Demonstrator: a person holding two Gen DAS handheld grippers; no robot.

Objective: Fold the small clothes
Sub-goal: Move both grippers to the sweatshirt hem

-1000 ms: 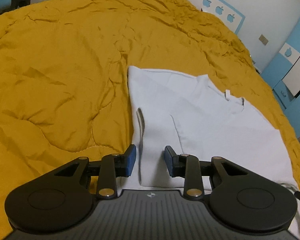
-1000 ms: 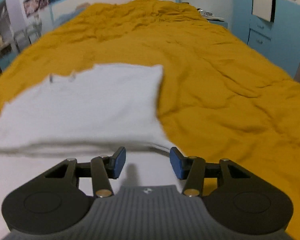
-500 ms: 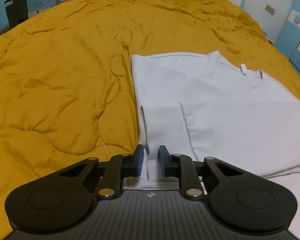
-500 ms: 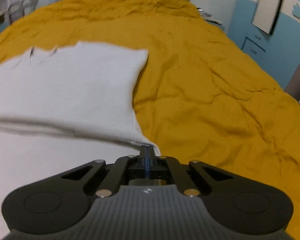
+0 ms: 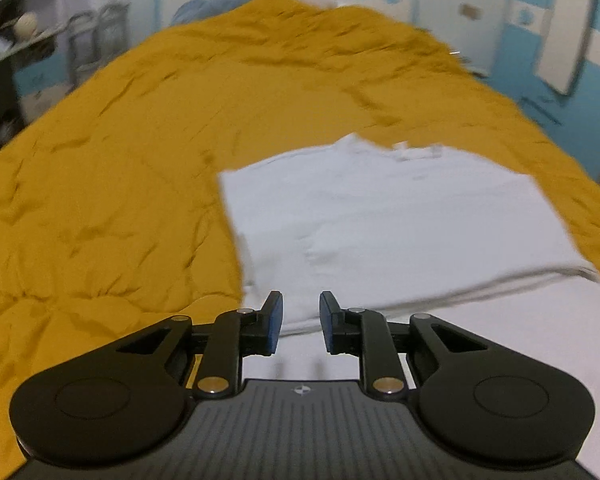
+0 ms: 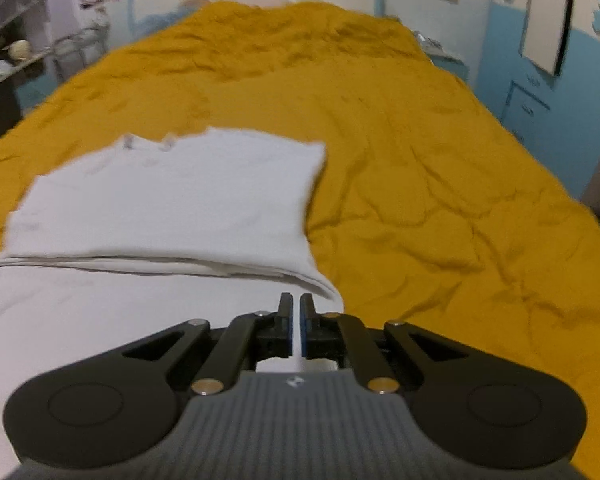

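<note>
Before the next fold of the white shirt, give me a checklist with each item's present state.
1. Right hand-held gripper closed on the white shirt: nearly closed at its corner, grip cannot tell.
2. Left hand-held gripper gripping: not ok, open.
3. Shirt's far half flat: ok.
4. Fold edge straight: ok.
5. Yellow quilt free of other things near the shirt: ok.

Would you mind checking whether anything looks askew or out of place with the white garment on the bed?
Nothing stands out. The white garment lies flat on the yellow quilt, its folded edge fairly straight ahead of both grippers.
</note>
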